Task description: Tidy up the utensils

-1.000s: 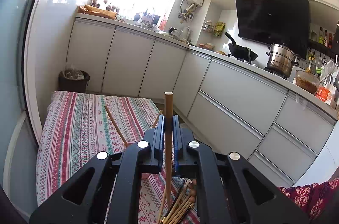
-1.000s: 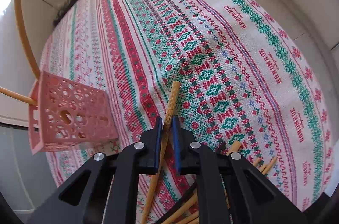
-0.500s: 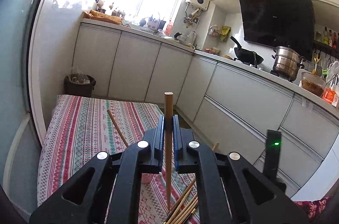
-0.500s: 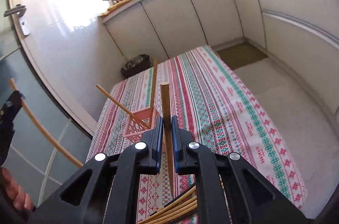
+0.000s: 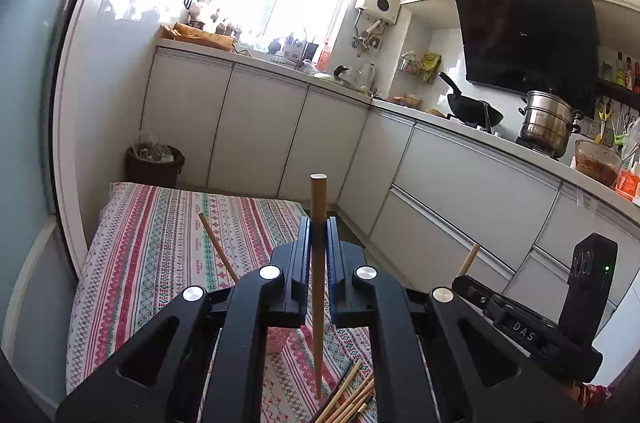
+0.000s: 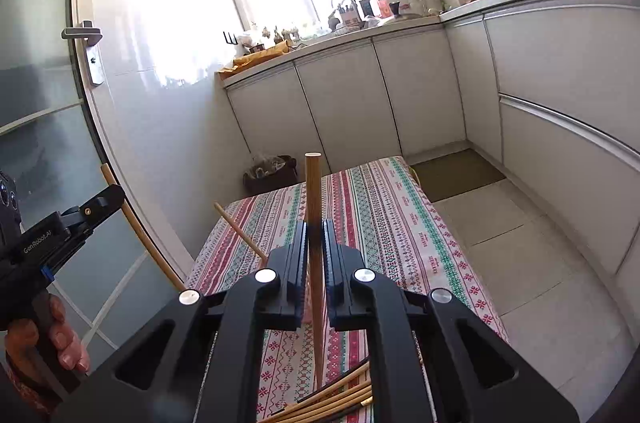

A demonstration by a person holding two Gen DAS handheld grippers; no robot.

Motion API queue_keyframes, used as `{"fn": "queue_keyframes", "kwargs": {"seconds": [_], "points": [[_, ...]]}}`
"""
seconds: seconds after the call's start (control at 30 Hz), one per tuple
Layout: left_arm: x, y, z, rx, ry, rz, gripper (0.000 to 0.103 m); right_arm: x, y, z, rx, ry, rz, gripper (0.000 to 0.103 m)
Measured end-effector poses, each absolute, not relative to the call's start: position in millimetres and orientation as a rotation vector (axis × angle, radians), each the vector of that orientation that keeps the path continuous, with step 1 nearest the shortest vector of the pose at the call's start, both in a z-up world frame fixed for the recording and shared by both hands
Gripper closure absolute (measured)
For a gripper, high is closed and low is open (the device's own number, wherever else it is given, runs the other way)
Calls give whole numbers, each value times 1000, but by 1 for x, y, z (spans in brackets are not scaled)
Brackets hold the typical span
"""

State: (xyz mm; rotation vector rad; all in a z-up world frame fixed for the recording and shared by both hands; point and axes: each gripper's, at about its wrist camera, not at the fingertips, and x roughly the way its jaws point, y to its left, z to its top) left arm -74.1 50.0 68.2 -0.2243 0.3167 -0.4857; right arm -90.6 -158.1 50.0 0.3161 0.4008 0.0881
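My left gripper (image 5: 318,235) is shut on a wooden chopstick (image 5: 318,207) that stands upright between its jaws, above the striped tablecloth (image 5: 152,263). Below it a corner of the pink basket (image 5: 278,339) shows, with another chopstick (image 5: 218,247) leaning out of it. My right gripper (image 6: 314,235) is shut on a second upright chopstick (image 6: 313,191). Loose chopsticks (image 6: 332,399) lie on the cloth under both grippers. In the right wrist view the left gripper (image 6: 100,203) appears at the far left, held by a hand (image 6: 60,339). The basket is hidden there.
A dark waste bin (image 5: 154,165) stands on the floor past the table's far end. White kitchen cabinets (image 5: 256,135) run along the back and right, with tiled floor (image 6: 520,243) beside the table. A glass door with a handle (image 6: 82,33) is on the left.
My right gripper has lifted its chopstick off the cloth and swung up from facing the table to facing the room. It now shows in the left wrist view. The left gripper has barely moved.
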Motion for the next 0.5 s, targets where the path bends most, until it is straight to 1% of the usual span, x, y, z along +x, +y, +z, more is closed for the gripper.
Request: {"fn": "queue_keyframes", "kwargs": {"seconds": [0.2,0.5], "points": [[-65,45,81,-227,309,-464,97,-85,-165,67,321,370,108,95],[-40,32,113,-198,230,-404,97,-43,-154,119,322,250,179,95]]}}
